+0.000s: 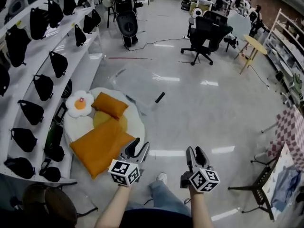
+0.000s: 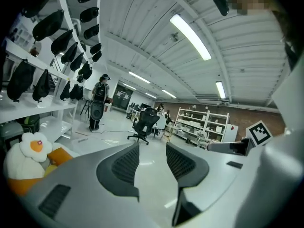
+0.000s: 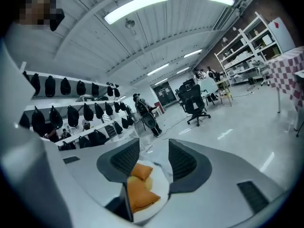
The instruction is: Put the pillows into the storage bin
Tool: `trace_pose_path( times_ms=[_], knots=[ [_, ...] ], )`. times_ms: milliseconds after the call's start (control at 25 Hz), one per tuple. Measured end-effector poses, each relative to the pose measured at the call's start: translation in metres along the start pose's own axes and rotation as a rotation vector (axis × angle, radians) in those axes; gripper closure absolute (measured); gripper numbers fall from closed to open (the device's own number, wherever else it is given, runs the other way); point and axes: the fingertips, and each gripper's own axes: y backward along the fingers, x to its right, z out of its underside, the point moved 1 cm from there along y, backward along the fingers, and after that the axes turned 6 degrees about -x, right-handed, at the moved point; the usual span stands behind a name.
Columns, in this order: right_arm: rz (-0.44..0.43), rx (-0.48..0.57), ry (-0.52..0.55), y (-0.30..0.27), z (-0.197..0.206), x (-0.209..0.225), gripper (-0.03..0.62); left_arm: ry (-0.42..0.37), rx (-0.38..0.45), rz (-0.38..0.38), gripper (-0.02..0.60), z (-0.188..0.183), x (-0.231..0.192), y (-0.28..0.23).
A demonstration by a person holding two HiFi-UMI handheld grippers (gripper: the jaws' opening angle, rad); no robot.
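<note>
Two grippers, one in each hand, both hovering over bare glossy floor.
- Left gripper (image 1: 138, 147): in its own view (image 2: 152, 161) the two ribbed dark pads are standing apart with only floor showing between them; it is carrying nothing.
- Right gripper (image 1: 195, 153): its jaws (image 3: 153, 158) are likewise gaping and empty; the pillows are showing through the gap, well beyond the tips.

Four pillows, all lying on a round white pad (image 1: 137, 121) on the floor beside the white shelving (image 1: 80, 65):
- one large orange pillow (image 1: 102, 145), flat and square, overhanging the pad's near edge;
- one small orange pillow (image 1: 110, 105), plump, sitting at the far edge;
- one pale yellow pillow (image 1: 105, 119), lying between the two and partly covered by the large one;
- one plush white pillow (image 1: 79, 103), scalloped like a fried egg with an orange centre, resting at the far-left edge.

Beyond the pad's far edge a clear box shape (image 1: 135, 83) is standing, possibly the storage bin; it is too faint to be sure. No pillow is lying in it.

Many black bags are hanging along the shelving.
</note>
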Motion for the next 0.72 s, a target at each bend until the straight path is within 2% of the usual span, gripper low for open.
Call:
trace_pose_path(
  times_ms=[280, 720],
  knots=[
    [-0.095, -0.074, 0.000, -0.069, -0.040, 0.046, 0.414, 0.005, 0.024, -0.144, 0.410, -0.029, -0.010, -0.060],
    [-0.199, -0.125, 0.026, -0.142, -0.071, 0.066, 0.413, 0.023, 0.035, -0.234, 0.408, -0.046, -0.028, -0.117]
  ],
)
